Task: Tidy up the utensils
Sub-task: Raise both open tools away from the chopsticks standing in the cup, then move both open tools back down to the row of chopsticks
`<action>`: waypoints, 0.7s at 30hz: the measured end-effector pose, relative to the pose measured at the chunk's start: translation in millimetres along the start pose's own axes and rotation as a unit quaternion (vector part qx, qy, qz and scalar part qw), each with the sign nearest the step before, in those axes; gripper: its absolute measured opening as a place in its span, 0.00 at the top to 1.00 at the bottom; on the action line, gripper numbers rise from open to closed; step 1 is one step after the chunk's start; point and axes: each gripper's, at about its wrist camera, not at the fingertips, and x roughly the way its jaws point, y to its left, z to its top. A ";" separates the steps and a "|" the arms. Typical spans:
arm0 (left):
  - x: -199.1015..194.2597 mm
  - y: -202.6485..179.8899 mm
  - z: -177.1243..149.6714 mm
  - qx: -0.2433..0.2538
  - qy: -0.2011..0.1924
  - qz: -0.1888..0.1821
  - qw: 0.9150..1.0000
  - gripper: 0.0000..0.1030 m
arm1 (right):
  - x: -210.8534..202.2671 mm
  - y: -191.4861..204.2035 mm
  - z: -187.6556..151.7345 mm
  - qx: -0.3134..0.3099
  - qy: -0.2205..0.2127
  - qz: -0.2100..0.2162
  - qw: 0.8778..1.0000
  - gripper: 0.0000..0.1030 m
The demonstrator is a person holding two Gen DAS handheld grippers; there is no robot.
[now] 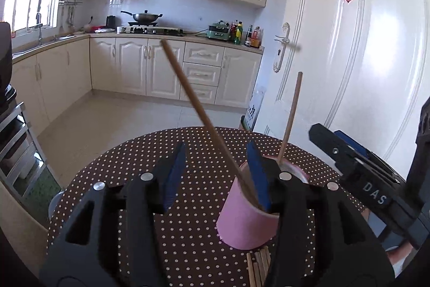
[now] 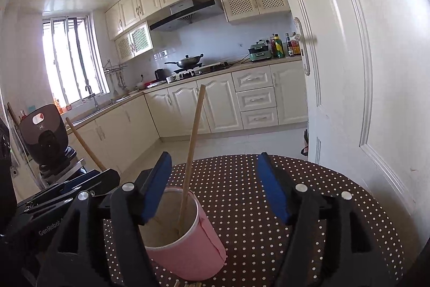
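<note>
**One stick in the cup, one going in**

Your left gripper (image 1: 215,174) is wide open, and a chopstick (image 1: 204,114) leans loose between its fingers, its low end at the pink cup (image 1: 247,225). I think you just let go. Your right gripper (image 2: 215,190) is wide open too and holds nothing. Another chopstick (image 2: 192,149) stands in the cup already. More sticks (image 1: 259,268) lie at the near edge of the dotted table (image 1: 161,233) — pick one next. The tall sticks stand in your way, so reach in low.
</note>
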 end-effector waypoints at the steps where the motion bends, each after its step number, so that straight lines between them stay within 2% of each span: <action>1: -0.8 0.6 -0.6 -0.001 0.000 0.001 1.000 0.54 | -1.1 -1.1 -0.9 0.002 0.001 0.001 1.000 0.38; 15: -25.7 -0.3 -18.6 0.001 -0.011 -0.001 1.000 0.50 | -27.0 -9.9 -23.5 0.020 0.008 -0.006 1.000 0.36; 21: -29.6 -7.3 -26.8 0.011 0.004 0.005 1.000 0.50 | -46.8 -6.7 -33.6 0.018 0.003 -0.008 1.000 0.35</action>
